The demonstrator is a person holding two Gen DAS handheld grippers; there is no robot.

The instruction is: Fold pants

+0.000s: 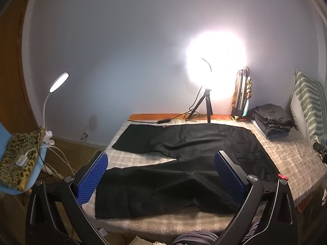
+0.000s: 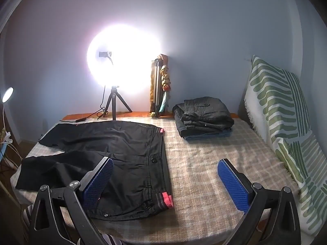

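Observation:
Black pants lie spread flat on a checked bed cover, legs running to the left and apart. In the right wrist view the pants show their waistband with red trim at the right end. My left gripper hovers open above the near leg, nothing between its blue pads. Over the waistband end and the bare cover beside it my right gripper stands wide open, holding nothing.
A pile of folded dark clothes sits at the back right of the bed. A ring light on a tripod stands at the back edge, with a cable. A green-striped cushion leans along the right side. A desk lamp stands left of the bed.

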